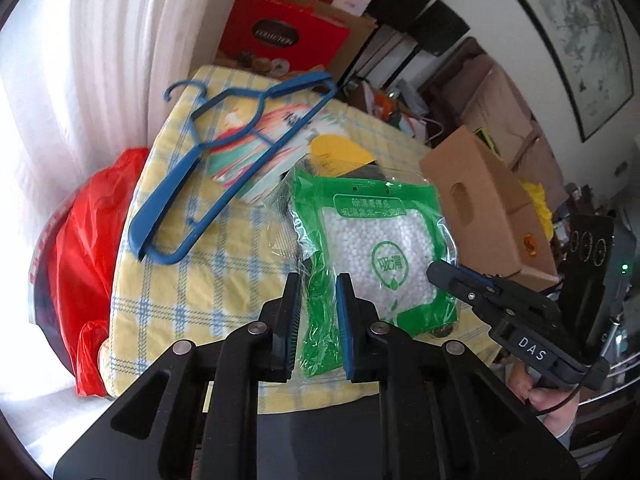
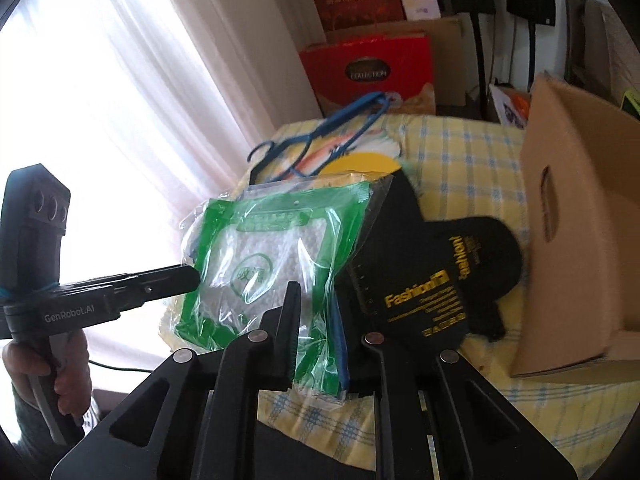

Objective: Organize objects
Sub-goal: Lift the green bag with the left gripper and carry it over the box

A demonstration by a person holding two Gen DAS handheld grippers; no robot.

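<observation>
A green plastic bag of white beads [image 1: 380, 240] hangs just above the yellow checked tablecloth [image 1: 180, 300]. My left gripper [image 1: 318, 312] is shut on the bag's crumpled green near-left edge. My right gripper [image 1: 434, 272] comes in from the right and pinches the bag's right edge. In the right wrist view the same bag [image 2: 272, 248] sits between the pads of my right gripper [image 2: 316, 320], which is shut on its lower corner. My left gripper [image 2: 194, 276] grips the bag's left side there. A hand holds each gripper's handle.
A blue hanger [image 1: 224, 160] lies on colourful booklets [image 1: 260, 140] at the far side of the table. A black "Fashion" pouch [image 2: 440, 280] lies right of the bag, beside an open cardboard box [image 2: 580, 220]. A red plastic bag [image 1: 88, 240] sits off the table's left edge.
</observation>
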